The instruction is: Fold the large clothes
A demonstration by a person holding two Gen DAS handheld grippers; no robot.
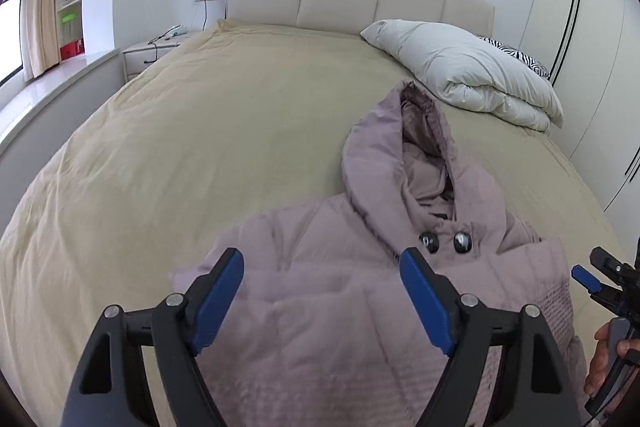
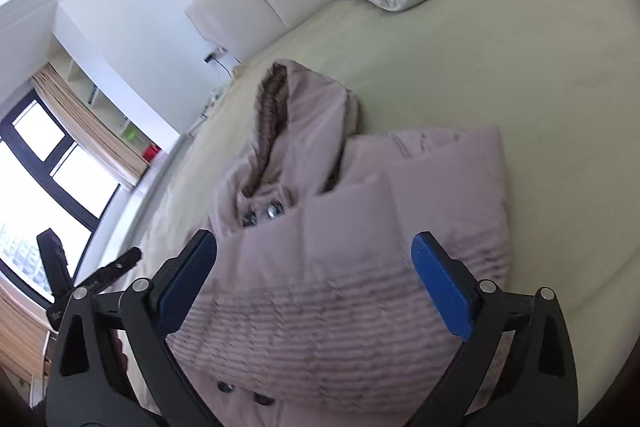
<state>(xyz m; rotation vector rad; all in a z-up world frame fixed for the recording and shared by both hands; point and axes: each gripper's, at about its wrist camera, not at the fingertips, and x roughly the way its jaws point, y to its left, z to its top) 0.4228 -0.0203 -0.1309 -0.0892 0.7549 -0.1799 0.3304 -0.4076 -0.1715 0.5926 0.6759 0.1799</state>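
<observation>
Both my grippers, left [image 1: 322,263] and right [image 2: 314,247], hang wide apart and empty above the coat [image 1: 328,307]. It lies folded on the bed [image 1: 200,131], hood [image 1: 400,147] towards the duvet [image 1: 460,67].

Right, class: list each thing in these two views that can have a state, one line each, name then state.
Coat: lying on the bed, folded, hood laid flat, top buttons fastened.
Duvet: folded, lying by the headboard.
Bed: covered with a tan sheet.
Left gripper: jaws open, holding nothing.
Right gripper: jaws open, holding nothing.
</observation>
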